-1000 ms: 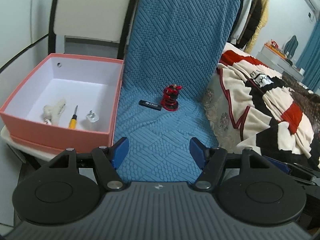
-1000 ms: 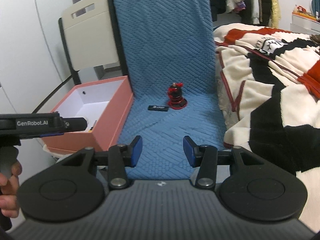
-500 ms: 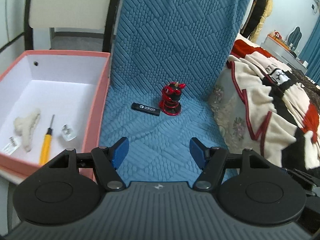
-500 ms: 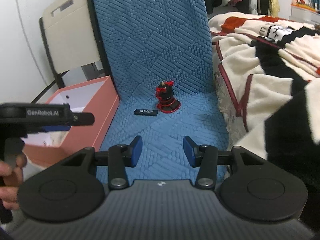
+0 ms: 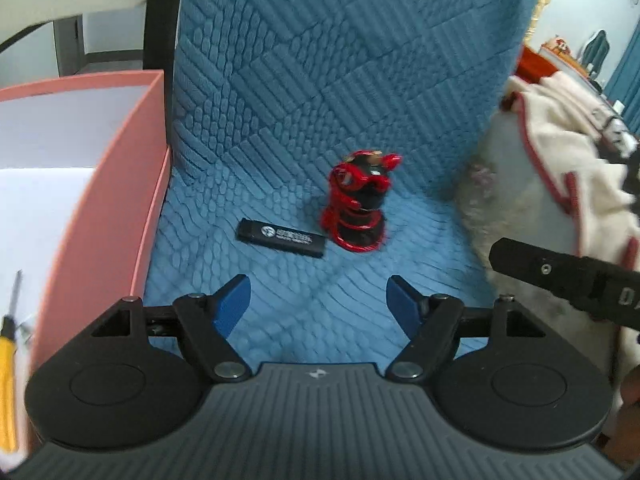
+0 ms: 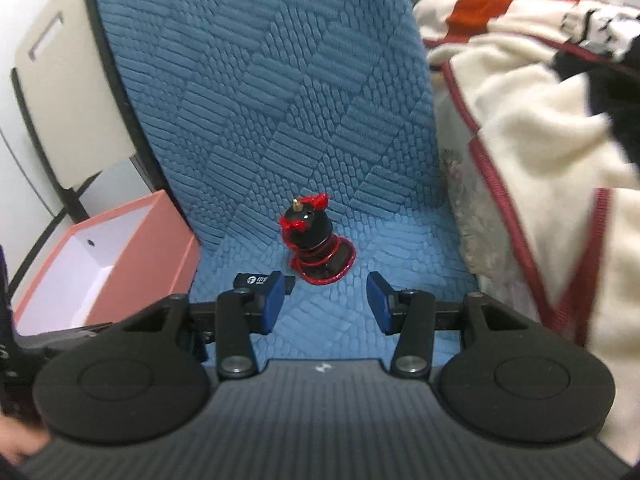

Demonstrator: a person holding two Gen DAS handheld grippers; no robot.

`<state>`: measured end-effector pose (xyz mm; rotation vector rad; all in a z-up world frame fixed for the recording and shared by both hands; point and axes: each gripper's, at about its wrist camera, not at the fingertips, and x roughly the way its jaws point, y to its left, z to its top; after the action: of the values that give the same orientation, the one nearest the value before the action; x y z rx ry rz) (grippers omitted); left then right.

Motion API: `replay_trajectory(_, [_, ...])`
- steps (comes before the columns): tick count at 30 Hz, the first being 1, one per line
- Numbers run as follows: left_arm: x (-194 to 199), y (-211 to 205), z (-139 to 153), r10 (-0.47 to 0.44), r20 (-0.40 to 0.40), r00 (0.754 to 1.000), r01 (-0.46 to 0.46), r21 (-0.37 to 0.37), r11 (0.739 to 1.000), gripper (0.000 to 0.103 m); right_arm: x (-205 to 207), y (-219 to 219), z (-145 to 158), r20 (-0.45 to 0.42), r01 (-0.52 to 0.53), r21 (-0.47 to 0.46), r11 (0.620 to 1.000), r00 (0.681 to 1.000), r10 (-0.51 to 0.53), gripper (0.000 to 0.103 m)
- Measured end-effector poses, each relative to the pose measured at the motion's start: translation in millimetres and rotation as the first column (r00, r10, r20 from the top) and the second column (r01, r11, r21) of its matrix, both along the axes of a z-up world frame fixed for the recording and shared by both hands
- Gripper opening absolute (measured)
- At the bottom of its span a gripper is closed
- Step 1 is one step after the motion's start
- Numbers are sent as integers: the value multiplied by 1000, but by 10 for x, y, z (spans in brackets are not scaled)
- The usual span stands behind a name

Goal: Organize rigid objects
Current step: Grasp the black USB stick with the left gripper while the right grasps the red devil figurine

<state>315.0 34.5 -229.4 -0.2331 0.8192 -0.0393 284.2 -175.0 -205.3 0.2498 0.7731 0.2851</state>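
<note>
Blue quilted cushion covers the seat and backrest of a chair, and two loose things lie on its seat part toward the back, where the seat meets the backrest. One is a red-and-black mount standing upright on its round base, with a brass screw at its top showing in the right wrist view. The other is a black stick-shaped device with white print, lying flat just beside the mount's base on its left; whether the two touch cannot be told.

The left gripper hovers over the front part of the seat with its blue fingers apart and nothing between them; the device and the mount lie ahead of it. The right gripper is also over the seat, fingers spread and empty, with the mount just ahead of the gap and the device partly hidden behind its left finger. Part of the right gripper's black body shows at the right edge of the left wrist view.

A pink box with a white inside stands against the left edge of the seat. A yellow-handled screwdriver lies inside it near the front wall. A cream, red and black blanket is heaped along the right edge of the seat. A beige folding chair stands behind the box.
</note>
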Motion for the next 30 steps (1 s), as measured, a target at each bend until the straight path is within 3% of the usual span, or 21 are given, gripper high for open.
replay_trajectory(3, [212, 84, -183, 22, -24, 999, -22, 4, 1000, 79, 189, 99, -148, -36, -24, -17, 1000, 999, 23, 64])
replay_trajectory(10, [579, 189, -473, 42, -62, 997, -43, 0, 999, 85, 658, 380, -359, -64, -96, -43, 994, 994, 93, 69])
replay_trajectory(16, [741, 147, -532, -3, -52, 999, 5, 26, 1000, 85, 1052, 569, -531, -92, -137, -66, 988, 987, 130, 69])
replay_trajectory(21, [824, 113, -553, -27, -46, 999, 31, 90, 995, 85, 1257, 764, -679, -116, -174, -170, 970, 981, 156, 69])
replay_trajectory(24, [832, 84, -564, -45, -43, 998, 50, 120, 992, 85, 1349, 758, -720, -134, -184, -117, 976, 976, 168, 67])
replay_trajectory(25, [828, 78, -566, -49, -41, 998, 54, 125, 991, 85, 1378, 744, -739, -141, -177, -108, 978, 977, 161, 61])
replay_trajectory(30, [854, 34, -603, -65, -41, 997, 71, 173, 982, 84, 1390, 660, -707, -174, -139, -102, 985, 977, 120, 59])
